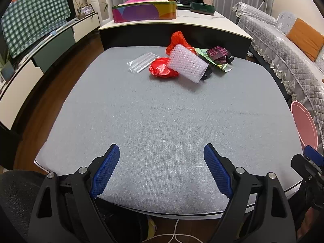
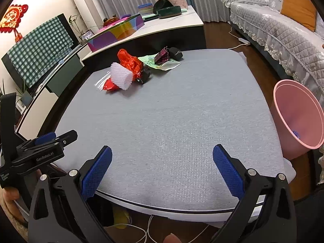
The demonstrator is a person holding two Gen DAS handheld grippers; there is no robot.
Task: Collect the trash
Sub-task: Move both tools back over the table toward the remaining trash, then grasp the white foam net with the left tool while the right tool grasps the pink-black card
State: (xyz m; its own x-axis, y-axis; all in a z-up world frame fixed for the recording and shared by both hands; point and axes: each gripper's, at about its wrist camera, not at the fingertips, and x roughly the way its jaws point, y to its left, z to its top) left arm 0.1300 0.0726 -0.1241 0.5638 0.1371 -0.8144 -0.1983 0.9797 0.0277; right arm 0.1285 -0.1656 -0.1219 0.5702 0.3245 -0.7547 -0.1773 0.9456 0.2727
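The grey fabric-covered table top (image 1: pixel 162 121) lies bare from its near edge to a far cluster of crumpled red plastic bags (image 1: pixel 162 67), white foam netting (image 1: pixel 187 64) and dark wrappers (image 1: pixel 218 53), with a pink plastic bin (image 2: pixel 297 119) beside its right edge.

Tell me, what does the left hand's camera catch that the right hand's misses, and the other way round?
Only the left view shows the trash pile head-on, with the clear plastic sleeve fully exposed. Only the right view looks into the pink bin, where something small and blue lies, and shows the red wall ornament. Both show the grey table, red bags, white foam net, and both the left gripper and right gripper open and empty.
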